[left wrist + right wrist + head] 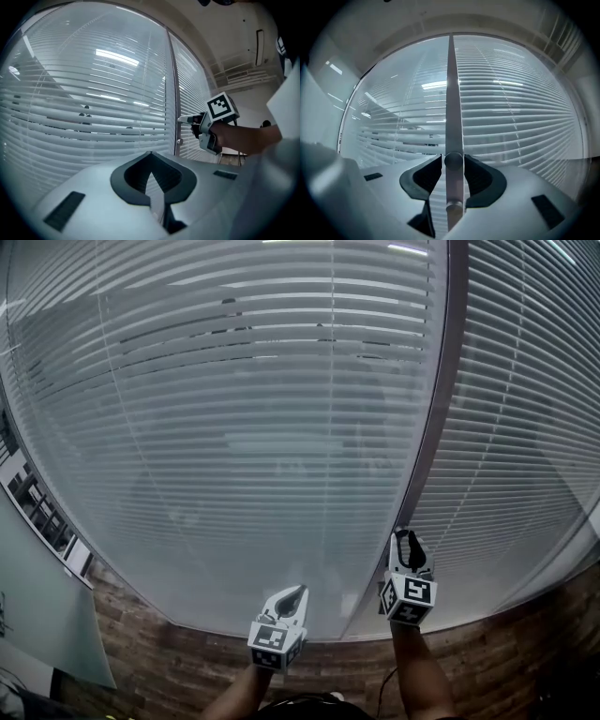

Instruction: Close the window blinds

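The slatted window blinds [234, 427] are hanging behind glass, their slats tilted partly open, on both sides of a grey vertical frame post [452, 93]. A round knob [453, 161] on that post is sitting between the right gripper's [409, 542] released jaws, which are standing just beside it without pressing. The right gripper is pointing level at the post. The left gripper [298, 592] is hovering clenched and empty, its jaw tips meeting, near the glass.
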{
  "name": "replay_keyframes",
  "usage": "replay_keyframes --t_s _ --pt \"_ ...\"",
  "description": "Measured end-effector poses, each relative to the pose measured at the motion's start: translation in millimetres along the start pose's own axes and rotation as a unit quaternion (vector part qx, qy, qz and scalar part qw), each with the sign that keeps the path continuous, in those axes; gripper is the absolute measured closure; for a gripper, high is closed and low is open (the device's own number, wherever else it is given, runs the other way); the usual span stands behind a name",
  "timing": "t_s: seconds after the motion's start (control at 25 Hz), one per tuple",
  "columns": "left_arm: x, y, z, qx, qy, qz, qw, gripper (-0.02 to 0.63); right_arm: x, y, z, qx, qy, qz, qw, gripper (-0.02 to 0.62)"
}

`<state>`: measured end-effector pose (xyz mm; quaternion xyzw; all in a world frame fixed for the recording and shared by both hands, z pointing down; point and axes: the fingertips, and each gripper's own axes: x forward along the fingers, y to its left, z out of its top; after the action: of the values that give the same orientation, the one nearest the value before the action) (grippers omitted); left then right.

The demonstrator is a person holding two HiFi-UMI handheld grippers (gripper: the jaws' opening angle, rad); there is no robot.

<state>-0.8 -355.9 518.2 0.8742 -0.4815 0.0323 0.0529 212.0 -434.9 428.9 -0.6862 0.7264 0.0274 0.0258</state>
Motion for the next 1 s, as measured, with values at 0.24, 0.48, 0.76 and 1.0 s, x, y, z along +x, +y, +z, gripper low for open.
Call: replay_keyframes --t_s 0.24,0.48,0.76,1.0 --pt "-3.3 4.8 -4.1 -0.005 0.004 0.007 1.0000 0.606 0.9 -3.0 -4.2 0.007 0.004 -0.011 1.000 0.474" --pt "-5.3 12.0 -3.4 -0.009 0.004 0.016 0.9998 0.606 0.5 -2.1 -3.5 -0.040 0.009 -0.004 0.999 0.476" --pt "-5.4 13.3 -4.3 -0.014 0.005 0.021 0.9997 0.606 1.2 9.3 -2.2 -0.277 0.033 0.029 0.960 0.476" --pt "-4.4 11.2 -8.0 -0.016 0.004 0.017 0.9997 0.606 -2.2 14.1 -4.0 -0.526 0.036 0.032 0.849 0.477"
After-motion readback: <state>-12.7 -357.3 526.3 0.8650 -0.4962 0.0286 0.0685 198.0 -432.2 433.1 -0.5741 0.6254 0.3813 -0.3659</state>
